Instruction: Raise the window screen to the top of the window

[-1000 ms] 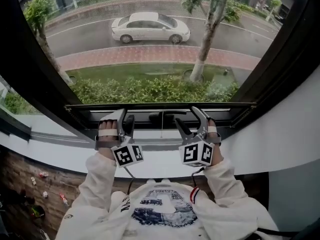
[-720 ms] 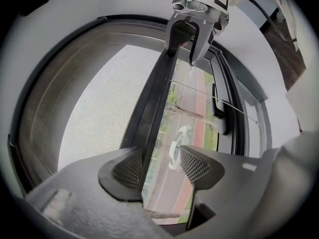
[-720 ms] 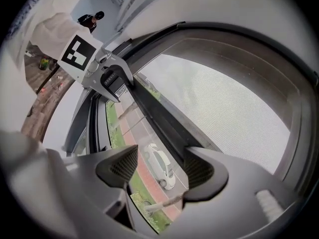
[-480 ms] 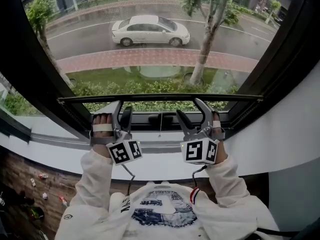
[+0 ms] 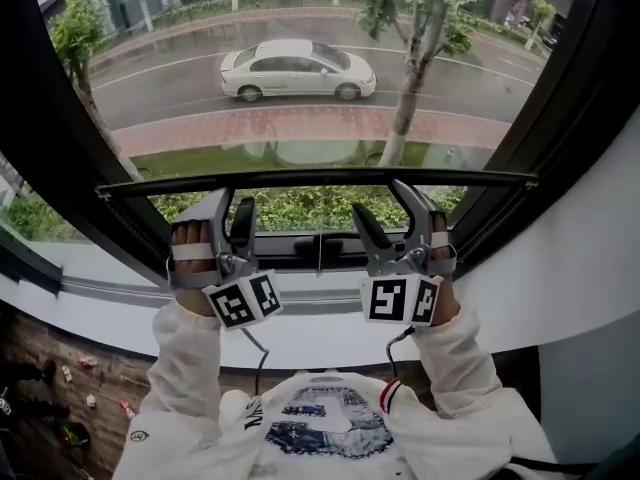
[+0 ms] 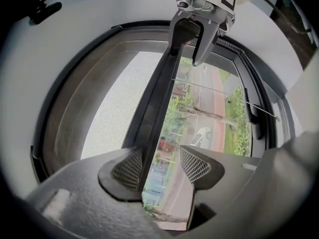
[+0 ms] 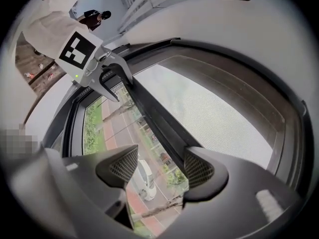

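Observation:
The window screen's dark bottom bar (image 5: 320,179) runs level across the window, with the fine mesh (image 5: 300,88) above it. My left gripper (image 5: 230,213) and right gripper (image 5: 390,213) point at the window just below the bar, their upper fingers against its underside. In the left gripper view the bar (image 6: 154,98) runs beside one pad (image 6: 128,169) of the left gripper (image 6: 159,166), jaws apart, street showing between them. In the right gripper view the bar (image 7: 154,108) lies against one pad (image 7: 198,167) of the right gripper (image 7: 160,166), also open. Mesh (image 7: 214,113) lies beyond the bar.
The black window frame (image 5: 560,98) curves around both sides. A white sill (image 5: 560,298) runs under my hands. A thin cord (image 5: 318,253) hangs at the lower frame's middle. Outside are a white car (image 5: 298,68), a tree (image 5: 405,98) and hedges.
The screen's bottom bar has risen, and both grippers have gone up with it. The uncovered strip of window under the bar is taller than before.

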Available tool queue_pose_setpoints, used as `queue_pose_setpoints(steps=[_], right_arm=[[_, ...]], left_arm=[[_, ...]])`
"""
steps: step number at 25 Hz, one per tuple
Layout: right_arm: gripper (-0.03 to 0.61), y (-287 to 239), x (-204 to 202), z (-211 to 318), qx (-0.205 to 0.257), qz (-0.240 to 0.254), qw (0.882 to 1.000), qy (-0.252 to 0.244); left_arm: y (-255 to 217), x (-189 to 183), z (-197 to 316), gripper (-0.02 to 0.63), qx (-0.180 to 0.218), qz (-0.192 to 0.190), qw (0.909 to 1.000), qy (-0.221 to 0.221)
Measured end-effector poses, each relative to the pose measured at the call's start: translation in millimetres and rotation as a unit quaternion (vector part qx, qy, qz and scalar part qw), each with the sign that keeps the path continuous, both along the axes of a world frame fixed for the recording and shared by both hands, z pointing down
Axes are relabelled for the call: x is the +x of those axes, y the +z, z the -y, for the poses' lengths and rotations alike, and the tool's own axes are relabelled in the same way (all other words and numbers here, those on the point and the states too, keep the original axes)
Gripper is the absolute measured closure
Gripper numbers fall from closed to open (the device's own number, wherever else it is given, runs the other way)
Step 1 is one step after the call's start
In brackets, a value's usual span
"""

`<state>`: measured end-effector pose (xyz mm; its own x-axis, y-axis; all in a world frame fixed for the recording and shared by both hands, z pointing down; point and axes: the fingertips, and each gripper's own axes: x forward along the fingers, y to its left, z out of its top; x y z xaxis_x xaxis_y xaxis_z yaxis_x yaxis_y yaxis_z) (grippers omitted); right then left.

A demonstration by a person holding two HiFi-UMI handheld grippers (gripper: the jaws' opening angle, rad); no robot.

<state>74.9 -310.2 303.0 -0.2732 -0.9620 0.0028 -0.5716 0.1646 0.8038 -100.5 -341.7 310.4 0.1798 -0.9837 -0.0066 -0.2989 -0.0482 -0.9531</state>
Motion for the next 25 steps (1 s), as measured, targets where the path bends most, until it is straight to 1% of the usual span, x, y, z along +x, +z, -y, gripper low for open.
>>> queue_pose_setpoints(steps=[4,18,25], right_arm=[[0.291,1.3,0.0,0.1,0.014,0.004,1.0,-0.001],[0.291,3.6,-0.7,1.1,0.073,0.002,0.997,0.007],[0.291,7.2,0.0,0.4,0.089,0.0,0.996,0.009]], left_arm=[[1.1,0.3,0.3,0.374,0.011,-0.001,0.9999,0.0],[-0.6,0.9,0.9,0.374,0.074,-0.001,0.9973,0.006],[2.2,2.1,0.6,0.374,0.089,-0.002,0.9959,0.014]])
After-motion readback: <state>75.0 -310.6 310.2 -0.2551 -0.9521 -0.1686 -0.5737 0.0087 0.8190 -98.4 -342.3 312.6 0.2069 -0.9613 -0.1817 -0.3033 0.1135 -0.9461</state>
